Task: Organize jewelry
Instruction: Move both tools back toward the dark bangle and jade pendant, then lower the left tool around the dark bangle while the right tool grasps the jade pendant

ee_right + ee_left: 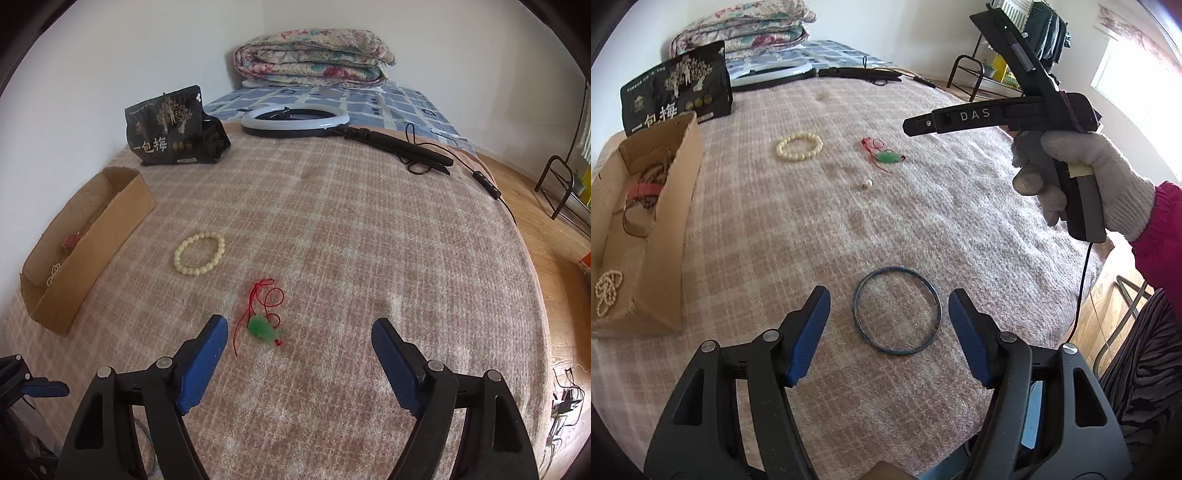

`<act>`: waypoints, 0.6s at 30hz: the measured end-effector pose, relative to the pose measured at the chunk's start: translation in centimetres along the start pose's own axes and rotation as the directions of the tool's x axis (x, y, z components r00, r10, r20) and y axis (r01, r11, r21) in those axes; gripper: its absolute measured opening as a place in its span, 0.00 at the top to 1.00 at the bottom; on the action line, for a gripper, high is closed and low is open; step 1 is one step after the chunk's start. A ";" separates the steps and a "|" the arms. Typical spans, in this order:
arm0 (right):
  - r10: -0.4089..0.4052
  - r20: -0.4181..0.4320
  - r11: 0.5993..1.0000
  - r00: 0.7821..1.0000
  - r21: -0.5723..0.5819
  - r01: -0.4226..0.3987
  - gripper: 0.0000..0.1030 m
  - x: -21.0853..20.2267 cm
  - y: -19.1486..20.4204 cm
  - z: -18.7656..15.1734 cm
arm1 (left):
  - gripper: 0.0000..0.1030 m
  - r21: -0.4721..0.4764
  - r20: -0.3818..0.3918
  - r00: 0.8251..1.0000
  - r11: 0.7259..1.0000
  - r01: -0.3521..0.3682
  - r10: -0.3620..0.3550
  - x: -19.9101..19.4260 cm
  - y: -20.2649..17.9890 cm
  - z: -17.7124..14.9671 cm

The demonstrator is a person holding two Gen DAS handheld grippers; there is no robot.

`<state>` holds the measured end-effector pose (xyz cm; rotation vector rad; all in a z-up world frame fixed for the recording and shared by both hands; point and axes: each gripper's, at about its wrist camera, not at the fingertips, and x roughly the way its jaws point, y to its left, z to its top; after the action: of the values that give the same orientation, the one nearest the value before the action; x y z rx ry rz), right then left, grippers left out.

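Left gripper point(889, 317) wide open, empty, over blue bangle point(897, 310) on plaid blanket point(775, 229), bedroom

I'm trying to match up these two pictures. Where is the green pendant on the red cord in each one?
Left wrist view: the green pendant on the red cord lies far up the blanket, right of centre, beyond the blue bangle.
Right wrist view: the pendant lies close, just ahead of the open right gripper.
Shared landmark: the cream bead bracelet, left of the pendant in both.
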<state>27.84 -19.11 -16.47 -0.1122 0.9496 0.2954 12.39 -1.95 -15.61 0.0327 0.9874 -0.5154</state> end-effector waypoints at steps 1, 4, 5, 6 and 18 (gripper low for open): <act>0.003 -0.006 1.000 1.000 -0.003 -0.003 0.20 0.2 0.1 -0.1 | 0.32 -0.008 -0.008 1.000 1.000 -0.008 0.008 0.4 -0.2 -0.2; 0.009 -0.015 1.000 1.000 -0.012 -0.010 0.20 0.5 0.3 -0.3 | 0.27 0.003 -0.012 0.999 0.999 -0.037 0.037 1.2 -1.2 -0.9; 0.012 -0.015 1.000 1.000 -0.012 -0.012 0.20 0.6 0.3 -0.2 | 0.27 0.010 -0.011 0.999 0.999 -0.047 0.047 1.4 -1.6 -1.2; 0.016 -0.014 1.000 1.000 -0.010 -0.016 0.20 0.6 0.3 -0.2 | 0.26 0.019 -0.011 0.998 0.998 -0.054 0.054 1.6 -2.0 -1.4; 0.053 -0.018 0.998 0.998 0.027 -0.053 0.20 1.1 -0.2 -0.3 | 0.23 -0.021 -0.007 0.985 0.985 -0.172 0.172 3.5 -2.6 -2.4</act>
<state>28.26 -19.13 -17.54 -0.0657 0.9758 0.3313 10.94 -5.01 -19.26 0.0993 0.9847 -0.3461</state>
